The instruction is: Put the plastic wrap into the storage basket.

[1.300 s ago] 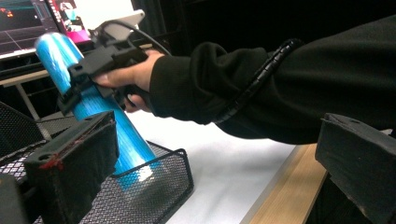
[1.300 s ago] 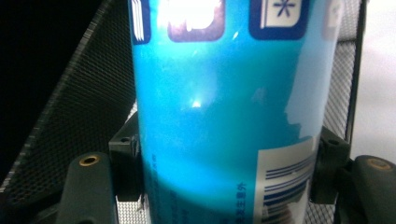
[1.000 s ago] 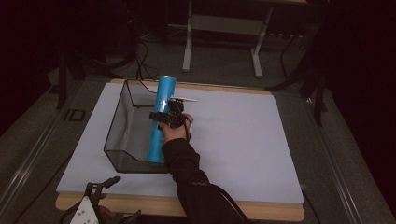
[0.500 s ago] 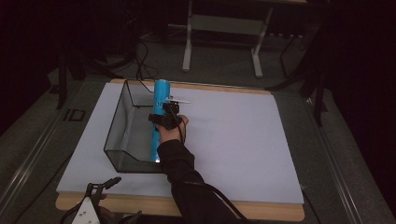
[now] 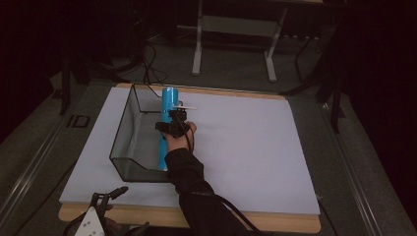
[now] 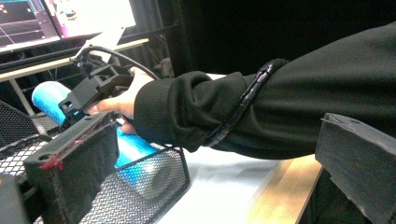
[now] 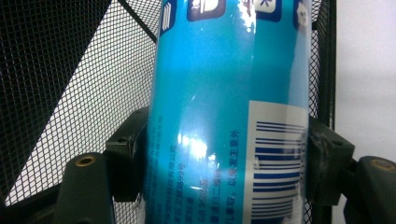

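In the high view, my right gripper [image 5: 173, 123] sits at the centre-left of the frame, clamped around a long blue can [image 5: 168, 129] that lies along the right-hand wall of a black mesh basket [image 5: 129, 129]. The basket stands on a white sheet [image 5: 255, 147] covering the table. I hold the can by its middle, probably so that it stays level as it goes into the basket. My left gripper [image 5: 101, 209] waits at the bottom left of the frame, near the table's front edge, away from the work. In the left gripper view, my two black jaws rise from the bottom corners, spread wide with nothing between them; beyond them, at upper left, my right hand [image 6: 122, 98] grips its tool above the blue can [image 6: 49, 98], which rests inside the basket [image 6: 149, 186]. In the right gripper view, the can [image 7: 224, 116] fills the middle of the frame, its barcode at lower right, with my jaws pressed against both of its sides and the basket mesh [image 7: 79, 79] behind it.
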The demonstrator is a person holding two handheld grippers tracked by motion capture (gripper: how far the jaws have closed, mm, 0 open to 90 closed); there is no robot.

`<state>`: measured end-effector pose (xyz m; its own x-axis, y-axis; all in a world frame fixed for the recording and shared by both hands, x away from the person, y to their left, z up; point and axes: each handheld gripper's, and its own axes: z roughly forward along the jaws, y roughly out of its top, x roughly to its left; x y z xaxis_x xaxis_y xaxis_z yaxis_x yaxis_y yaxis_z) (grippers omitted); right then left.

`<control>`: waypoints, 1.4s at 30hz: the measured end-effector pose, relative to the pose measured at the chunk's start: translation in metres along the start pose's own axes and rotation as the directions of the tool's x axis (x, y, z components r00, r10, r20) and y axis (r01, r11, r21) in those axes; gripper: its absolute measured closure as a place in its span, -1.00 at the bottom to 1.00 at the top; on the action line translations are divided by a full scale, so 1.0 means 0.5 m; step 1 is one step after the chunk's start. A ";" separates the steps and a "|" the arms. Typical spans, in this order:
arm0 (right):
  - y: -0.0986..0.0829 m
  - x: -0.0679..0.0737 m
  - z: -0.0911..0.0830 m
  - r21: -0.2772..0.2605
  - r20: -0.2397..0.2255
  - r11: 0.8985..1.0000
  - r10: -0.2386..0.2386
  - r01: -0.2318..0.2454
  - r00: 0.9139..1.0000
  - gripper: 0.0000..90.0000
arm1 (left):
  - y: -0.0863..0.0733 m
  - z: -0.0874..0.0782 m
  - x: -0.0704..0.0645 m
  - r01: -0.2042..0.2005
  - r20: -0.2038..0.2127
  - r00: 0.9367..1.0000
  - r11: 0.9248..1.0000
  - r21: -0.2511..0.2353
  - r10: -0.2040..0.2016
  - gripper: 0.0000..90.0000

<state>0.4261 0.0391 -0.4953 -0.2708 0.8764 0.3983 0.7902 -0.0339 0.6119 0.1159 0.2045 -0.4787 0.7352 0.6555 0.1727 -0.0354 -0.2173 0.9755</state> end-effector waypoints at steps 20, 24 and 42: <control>-0.011 0.008 -0.018 -0.080 0.085 0.992 -0.093 0.100 0.992 -0.40 | 0.000 0.000 0.000 0.004 0.005 1.000 1.000 0.000 -0.004 -1.00; -0.007 0.015 -0.034 -0.120 0.111 0.981 -0.140 0.154 0.984 -0.40 | 0.000 0.001 0.000 0.004 0.006 1.000 1.000 0.002 -0.004 -1.00; 0.035 -0.028 -0.129 -0.103 -0.032 0.952 -0.293 0.288 0.956 -0.69 | -0.002 0.004 -0.001 0.002 0.009 1.000 1.000 0.015 -0.002 -1.00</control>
<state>0.4081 -0.0046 -0.4458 -0.5079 0.8319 0.2235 0.6176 0.1708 0.7677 0.1167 0.2030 -0.4799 0.7415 0.6492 0.1694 -0.0237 -0.2269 0.9736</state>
